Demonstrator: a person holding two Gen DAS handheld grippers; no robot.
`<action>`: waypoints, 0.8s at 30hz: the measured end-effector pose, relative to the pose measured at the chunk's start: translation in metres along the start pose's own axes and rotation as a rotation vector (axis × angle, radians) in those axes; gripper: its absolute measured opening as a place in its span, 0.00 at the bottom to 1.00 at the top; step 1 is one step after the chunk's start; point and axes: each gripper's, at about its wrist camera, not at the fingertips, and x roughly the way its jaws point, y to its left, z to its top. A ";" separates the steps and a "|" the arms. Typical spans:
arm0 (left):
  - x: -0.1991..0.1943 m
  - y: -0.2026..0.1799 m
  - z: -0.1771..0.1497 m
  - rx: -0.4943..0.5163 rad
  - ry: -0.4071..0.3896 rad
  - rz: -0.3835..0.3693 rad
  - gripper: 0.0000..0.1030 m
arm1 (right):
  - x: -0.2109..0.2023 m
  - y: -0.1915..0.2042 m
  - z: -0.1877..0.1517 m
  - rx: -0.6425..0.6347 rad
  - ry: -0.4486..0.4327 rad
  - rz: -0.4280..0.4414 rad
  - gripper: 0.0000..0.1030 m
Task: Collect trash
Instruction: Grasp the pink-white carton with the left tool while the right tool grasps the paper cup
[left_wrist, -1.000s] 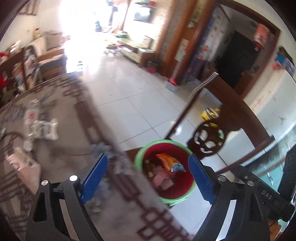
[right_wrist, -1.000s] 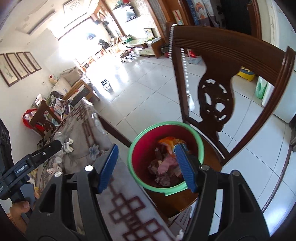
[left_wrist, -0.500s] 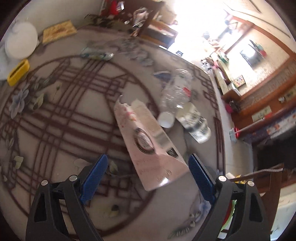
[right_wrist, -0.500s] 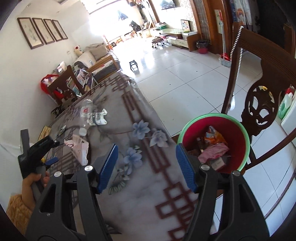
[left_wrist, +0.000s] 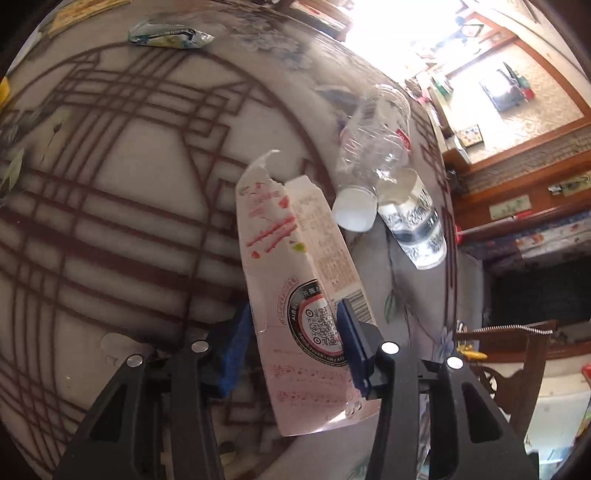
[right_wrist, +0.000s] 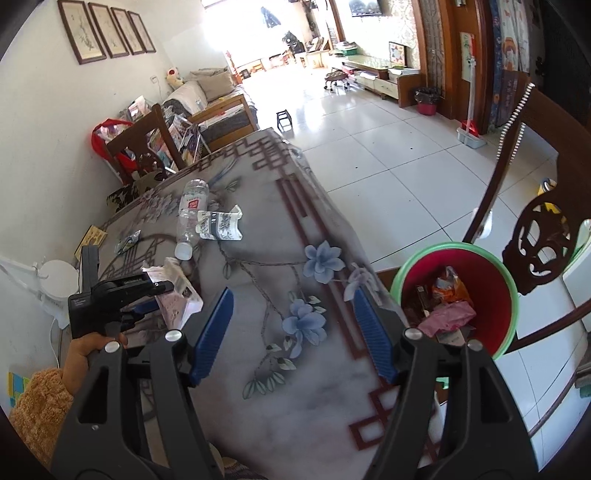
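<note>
- The torn pink-and-white carton (left_wrist: 295, 266) lies flat on the patterned tablecloth (left_wrist: 110, 206), running lengthwise away from the left gripper (left_wrist: 293, 339), with its printed round seal right between the blue pads.
- The left gripper's jaws have just been closing and now sit narrow, one pad against each long side of the carton; it looks pinched, though how firm the hold is I cannot tell.
- I judge the carton empty and light, thin card that buckles readily; its far end is ripped open and ragged, so that end would fold or tear if taken.
- The best hold is where the pads are now, across the stiffer lower body near the seal, squeezing gently so the walls do not collapse and slip.
- Just beyond the carton's far end, ahead and right of the left claw, a crushed clear plastic bottle (left_wrist: 373, 147) with a white cap lies touching a flattened paper cup (left_wrist: 413, 229).
- Far ahead and left lies a green snack wrapper (left_wrist: 170, 37).
- The right gripper (right_wrist: 291, 336) hangs over the cloth with its jaws about half open and nothing between them.
- To its right, off the table edge, stands the red bin with a green rim (right_wrist: 402, 273), already holding wrappers, on a wooden chair (right_wrist: 546, 236).
</note>
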 end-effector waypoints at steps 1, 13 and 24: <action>-0.005 0.003 -0.004 0.023 -0.005 -0.003 0.42 | 0.005 0.005 0.003 -0.009 0.007 0.009 0.64; -0.087 0.077 -0.041 0.326 -0.067 0.285 0.42 | 0.157 0.117 0.068 -0.480 0.130 -0.032 0.73; -0.093 0.118 -0.035 0.210 -0.051 0.277 0.53 | 0.271 0.165 0.058 -0.805 0.277 -0.177 0.47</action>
